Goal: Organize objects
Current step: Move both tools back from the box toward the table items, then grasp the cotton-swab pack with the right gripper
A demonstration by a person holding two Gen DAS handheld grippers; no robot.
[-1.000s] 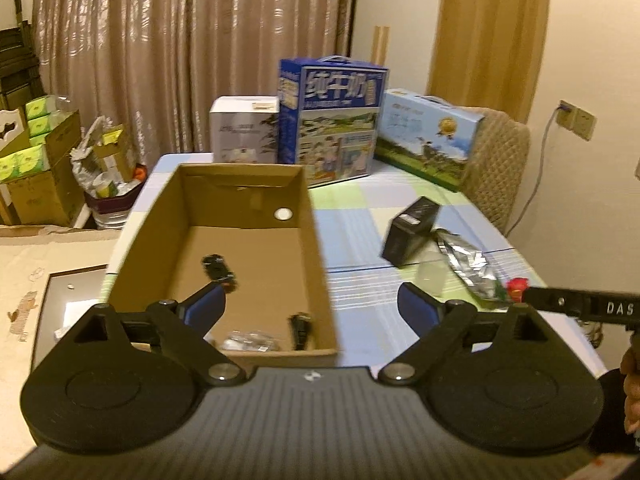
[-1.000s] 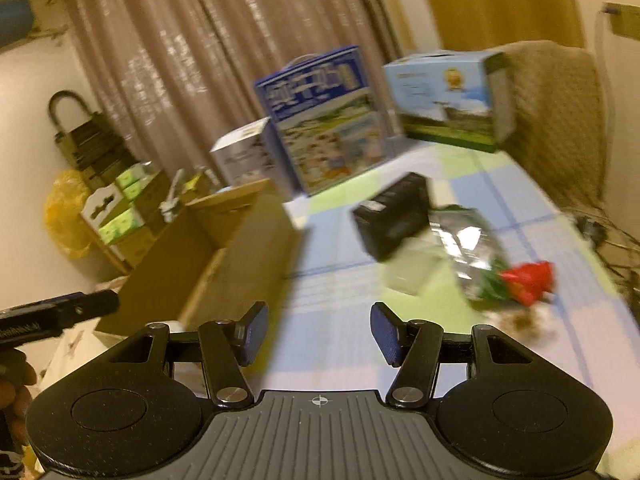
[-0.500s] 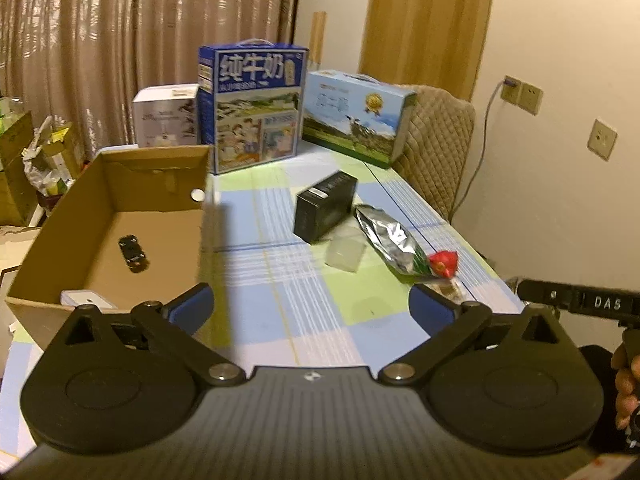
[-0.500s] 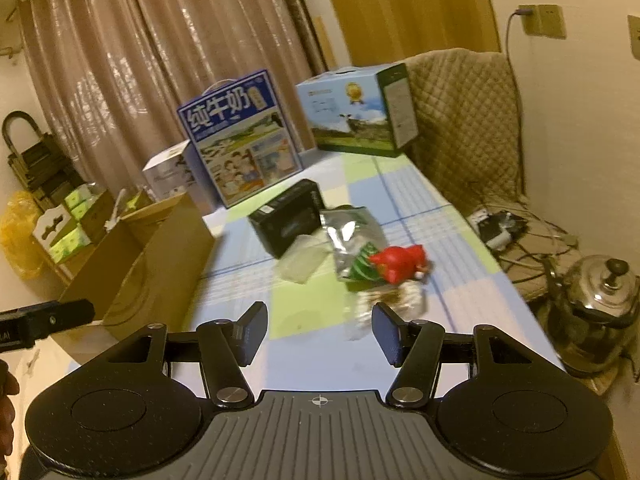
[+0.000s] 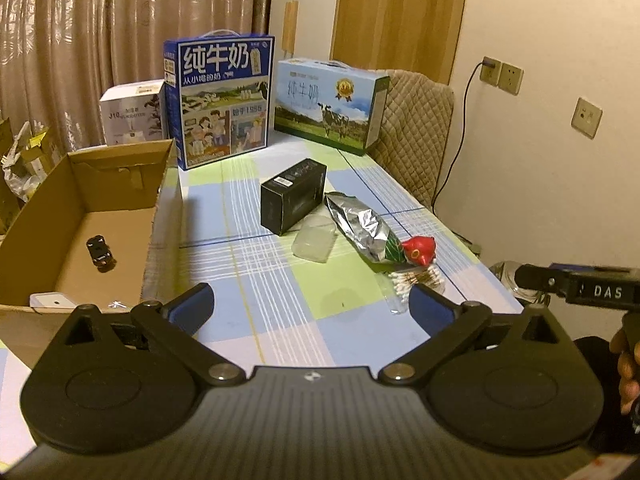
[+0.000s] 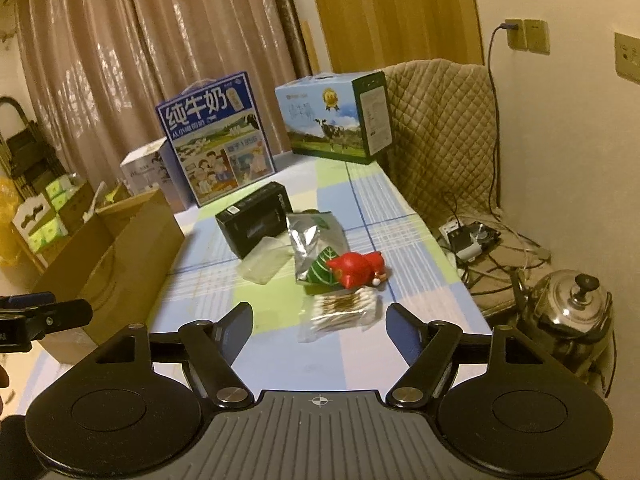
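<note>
An open cardboard box (image 5: 84, 216) sits at the table's left; inside lie a small black toy car (image 5: 100, 252) and a white item (image 5: 52, 301). On the checked tablecloth lie a black box (image 5: 294, 196), a clear plastic lid (image 5: 314, 238), a silver foil bag (image 5: 360, 224), a red toy (image 5: 418, 250) and a bag of cotton swabs (image 5: 412, 280). My left gripper (image 5: 310, 306) is open above the table's near edge, holding nothing. My right gripper (image 6: 320, 324) is open just short of the cotton swabs (image 6: 344, 310), with the red toy (image 6: 356, 268) beyond.
Two milk cartons (image 5: 220, 100) (image 5: 332, 106) and a white box (image 5: 134, 114) stand along the table's far edge. A quilted chair (image 6: 440, 132) is at the right, with cables and a metal kettle (image 6: 572, 308) on the floor. More boxes (image 6: 40, 216) stand at the left.
Both grippers have swung right, from the cardboard box toward the loose items. The right gripper's jaws have opened wider and now face the cotton swabs.
</note>
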